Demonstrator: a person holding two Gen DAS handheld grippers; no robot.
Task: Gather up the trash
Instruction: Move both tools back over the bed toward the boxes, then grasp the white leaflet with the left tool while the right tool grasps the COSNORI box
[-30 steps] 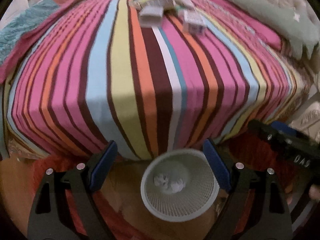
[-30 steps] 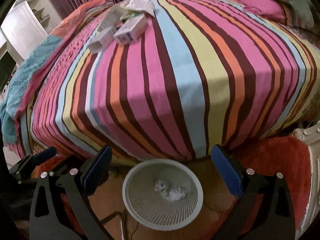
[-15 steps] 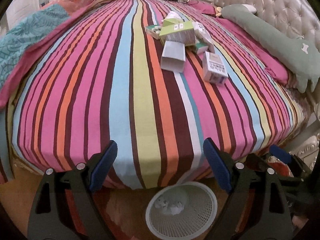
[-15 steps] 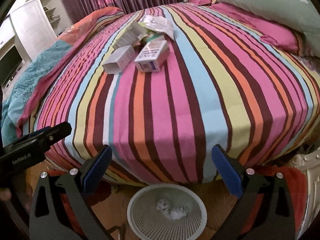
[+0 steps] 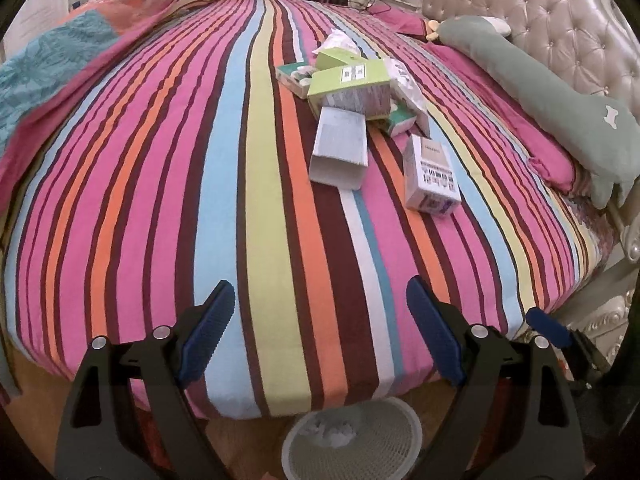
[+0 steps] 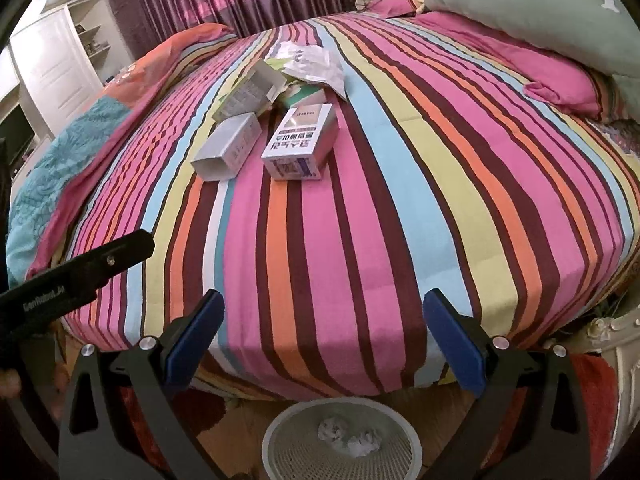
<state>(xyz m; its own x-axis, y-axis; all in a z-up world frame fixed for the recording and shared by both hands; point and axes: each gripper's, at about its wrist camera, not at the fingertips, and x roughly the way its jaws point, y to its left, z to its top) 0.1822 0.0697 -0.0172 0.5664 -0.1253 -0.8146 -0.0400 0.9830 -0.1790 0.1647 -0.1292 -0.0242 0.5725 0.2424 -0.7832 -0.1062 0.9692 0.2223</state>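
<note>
Left claw [image 5: 316, 328]: jaws wide apart, nothing between them. Right claw [image 6: 322, 344]: the same, wide and empty. Both had come up and forward over the last second. Earlier they looked down on the white mesh bin [image 6: 342, 440] on the floor at the foot of the bed; at this moment the bin had dropped to the bottom edge of both views, and the striped bedspread [image 5: 224, 208] filled the frame.

Judged meaning: the drop-off looked finished and the reach for the next piece had begun. Two crumpled paper wads [image 6: 348, 436] lay in the bin, apparently as they had a second before.

The remaining trash sat in one cluster, well up the bed from the claws. Nearest: an open-ended grey carton [image 5: 340, 148] and, just beside it, a white box with a barcode [image 5: 430, 174]. Behind those, a green box [image 5: 352, 86] leaned over the grey carton, with smaller packets and crumpled paper [image 5: 336, 42] heaped at the back; how many pieces were under the heap was hard to tell. A second ago this pile was small and blurred at the top of the frames; here it was larger and sharp.

The left claw's black body [image 6: 76, 272] had entered the right view's left side. A green pillow [image 5: 560, 100] lay along the headboard.
</note>
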